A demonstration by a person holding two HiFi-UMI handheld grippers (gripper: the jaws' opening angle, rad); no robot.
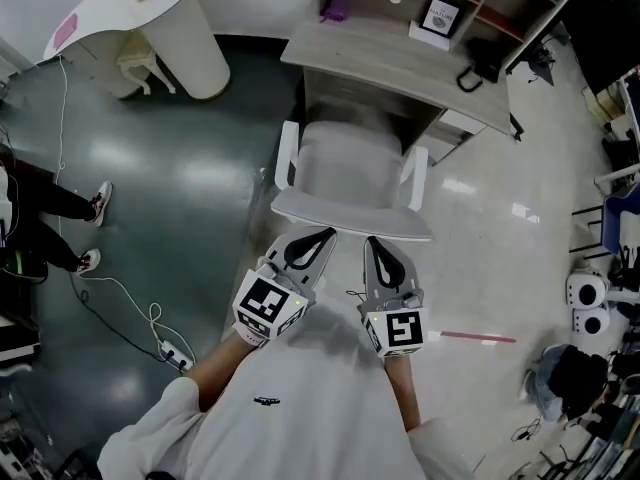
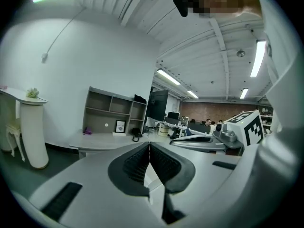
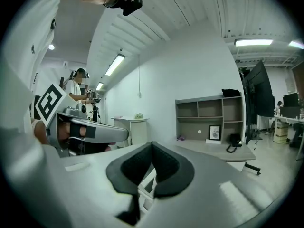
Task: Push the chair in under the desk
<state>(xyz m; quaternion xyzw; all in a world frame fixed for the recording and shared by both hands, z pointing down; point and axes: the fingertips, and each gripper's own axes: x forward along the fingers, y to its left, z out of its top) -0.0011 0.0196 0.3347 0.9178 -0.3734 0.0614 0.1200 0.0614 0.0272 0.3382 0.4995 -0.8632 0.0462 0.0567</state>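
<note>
A white chair (image 1: 350,168) stands in front of the grey desk (image 1: 400,63), seat partly under the desktop and backrest towards me. My left gripper (image 1: 326,233) and right gripper (image 1: 371,241) are side by side at the backrest's top edge, both shut with nothing between the jaws. Whether the tips touch the backrest I cannot tell. In the left gripper view the shut left gripper (image 2: 149,146) points at the desk (image 2: 107,140), with the right gripper's body (image 2: 209,140) beside it. In the right gripper view the shut right gripper (image 3: 152,145) shows white chair parts (image 3: 145,182) below it.
The desk carries a picture frame (image 1: 438,18), a black phone (image 1: 470,73) and a purple object (image 1: 335,10). A white pedestal table (image 1: 175,23) stands far left. A power strip with cable (image 1: 172,350) lies on the floor, a person's legs (image 1: 60,228) are left, equipment (image 1: 590,303) right.
</note>
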